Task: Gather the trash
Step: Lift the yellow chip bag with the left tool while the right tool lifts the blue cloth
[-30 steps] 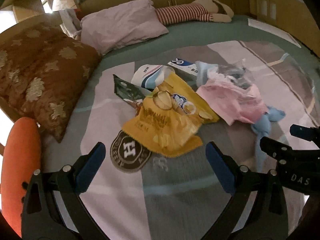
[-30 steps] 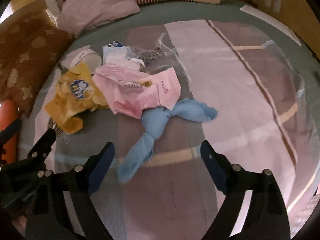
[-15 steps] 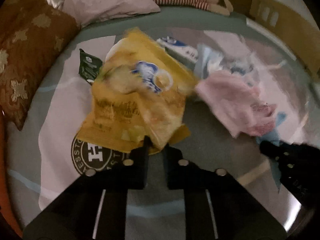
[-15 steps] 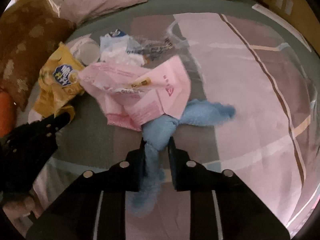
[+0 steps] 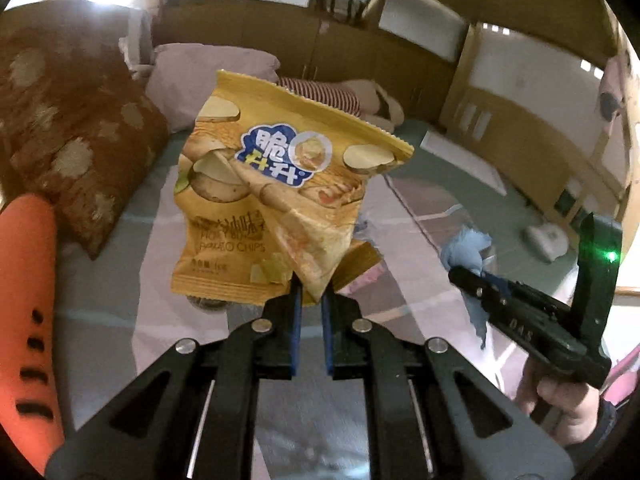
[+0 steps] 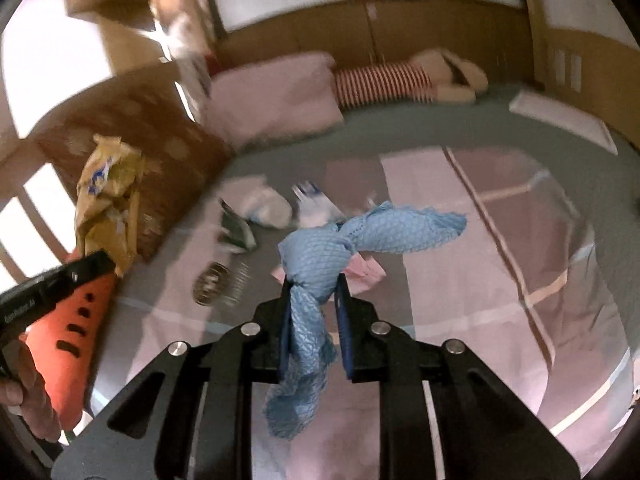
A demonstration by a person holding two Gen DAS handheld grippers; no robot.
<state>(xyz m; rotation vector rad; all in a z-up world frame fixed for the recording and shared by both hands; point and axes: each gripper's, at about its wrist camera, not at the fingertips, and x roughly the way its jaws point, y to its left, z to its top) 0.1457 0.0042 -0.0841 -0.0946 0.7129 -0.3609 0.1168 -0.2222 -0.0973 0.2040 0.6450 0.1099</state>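
My left gripper (image 5: 310,296) is shut on the bottom corner of a yellow potato chip bag (image 5: 276,196) and holds it up above the bed; the bag also shows at the left of the right wrist view (image 6: 106,208). My right gripper (image 6: 312,284) is shut on a knotted blue mesh cloth (image 6: 340,244), lifted off the bed; the cloth also shows in the left wrist view (image 5: 466,252). A pink wrapper (image 6: 366,272), a white packet (image 6: 266,204), a dark green wrapper (image 6: 236,230) and a blue-white pack (image 6: 314,204) lie on the bedspread.
A brown patterned pillow (image 5: 76,140), a pink pillow (image 6: 272,96) and a striped plush toy (image 6: 400,76) lie at the head of the bed. An orange perforated object (image 5: 24,312) stands at the left edge. Wooden wardrobes (image 5: 532,92) line the back.
Both grippers closed on their items and lifted them off the bed: the left raised the chip bag, the right raised the blue cloth. The views tilted up toward the room.
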